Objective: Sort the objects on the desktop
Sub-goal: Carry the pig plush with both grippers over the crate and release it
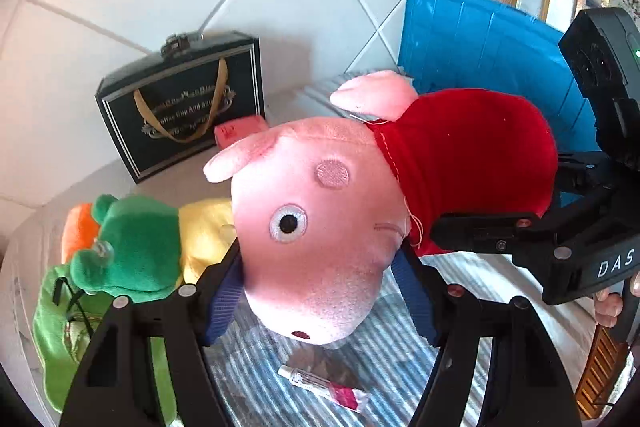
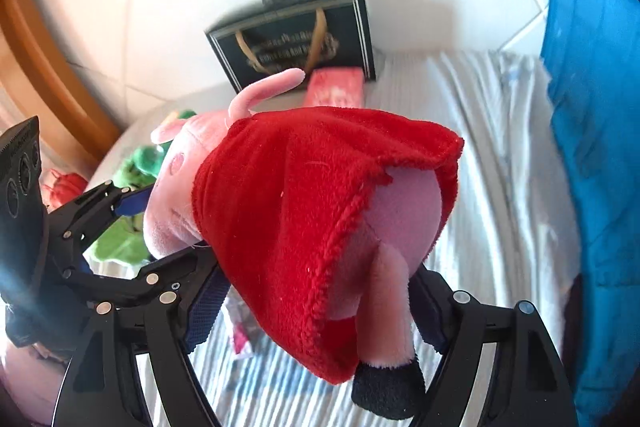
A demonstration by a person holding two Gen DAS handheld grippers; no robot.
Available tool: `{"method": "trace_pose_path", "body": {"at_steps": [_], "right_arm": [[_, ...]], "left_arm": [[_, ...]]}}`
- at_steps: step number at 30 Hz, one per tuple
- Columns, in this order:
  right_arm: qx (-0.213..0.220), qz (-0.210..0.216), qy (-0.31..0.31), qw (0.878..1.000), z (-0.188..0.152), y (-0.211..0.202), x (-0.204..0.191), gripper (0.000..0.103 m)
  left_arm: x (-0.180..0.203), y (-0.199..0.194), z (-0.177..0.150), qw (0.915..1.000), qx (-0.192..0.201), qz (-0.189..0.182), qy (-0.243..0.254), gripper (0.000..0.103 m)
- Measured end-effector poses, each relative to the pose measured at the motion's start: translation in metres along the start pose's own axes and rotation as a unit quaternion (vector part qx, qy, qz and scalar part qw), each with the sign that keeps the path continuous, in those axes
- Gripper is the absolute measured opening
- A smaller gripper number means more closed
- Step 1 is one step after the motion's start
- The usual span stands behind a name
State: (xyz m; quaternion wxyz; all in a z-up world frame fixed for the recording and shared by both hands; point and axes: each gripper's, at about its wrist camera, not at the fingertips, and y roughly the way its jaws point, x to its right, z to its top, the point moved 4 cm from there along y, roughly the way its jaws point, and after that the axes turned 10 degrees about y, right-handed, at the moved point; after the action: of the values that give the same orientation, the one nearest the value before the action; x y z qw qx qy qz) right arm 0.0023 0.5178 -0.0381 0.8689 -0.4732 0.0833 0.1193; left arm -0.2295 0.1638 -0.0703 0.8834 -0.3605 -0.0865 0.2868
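Left tool (image 1: 320, 291) clamps pig plush (image 1: 320, 239) head; right tool (image 2: 320, 303) clamps its red-dressed body, above striped cloth (image 1: 384, 379).

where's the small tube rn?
Left wrist view, bottom centre: the tube lies on the striped cloth, right under the pig plush's snout, between the left gripper's fingers.
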Motion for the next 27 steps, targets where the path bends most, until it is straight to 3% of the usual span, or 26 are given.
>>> {"method": "trace_pose_path", "body": {"at_steps": [7, 12, 18, 23, 24, 27], "right_arm": [[0.083, 0.005, -0.014, 0.996, 0.005, -0.102, -0.009, 0.08], [0.133, -0.006, -0.022, 0.991, 0.002, -0.179, 0.016, 0.08], [0.193, -0.036, -0.008, 0.981, 0.004, -0.269, 0.084, 0.081], [0.224, -0.058, 0.016, 0.973, 0.01, -0.331, 0.161, 0.081], [0.207, -0.008, -0.021, 0.978, 0.011, -0.339, 0.174, 0.081], [0.211, -0.019, 0.0, 0.977, 0.02, -0.358, 0.229, 0.081]], "left_arm": [[0.056, -0.087, 0.047, 0.9961, 0.077, 0.03, 0.032, 0.071], [0.115, -0.122, 0.09, 0.9914, 0.121, 0.021, 0.045, 0.071], [0.209, -0.133, 0.152, 0.9844, 0.166, -0.012, 0.056, 0.071], [0.296, -0.117, 0.208, 0.981, 0.174, -0.045, 0.072, 0.071], [0.312, -0.112, 0.217, 0.9813, 0.171, -0.053, 0.071, 0.071], [0.357, -0.091, 0.24, 0.9831, 0.153, -0.076, 0.065, 0.071]]}}
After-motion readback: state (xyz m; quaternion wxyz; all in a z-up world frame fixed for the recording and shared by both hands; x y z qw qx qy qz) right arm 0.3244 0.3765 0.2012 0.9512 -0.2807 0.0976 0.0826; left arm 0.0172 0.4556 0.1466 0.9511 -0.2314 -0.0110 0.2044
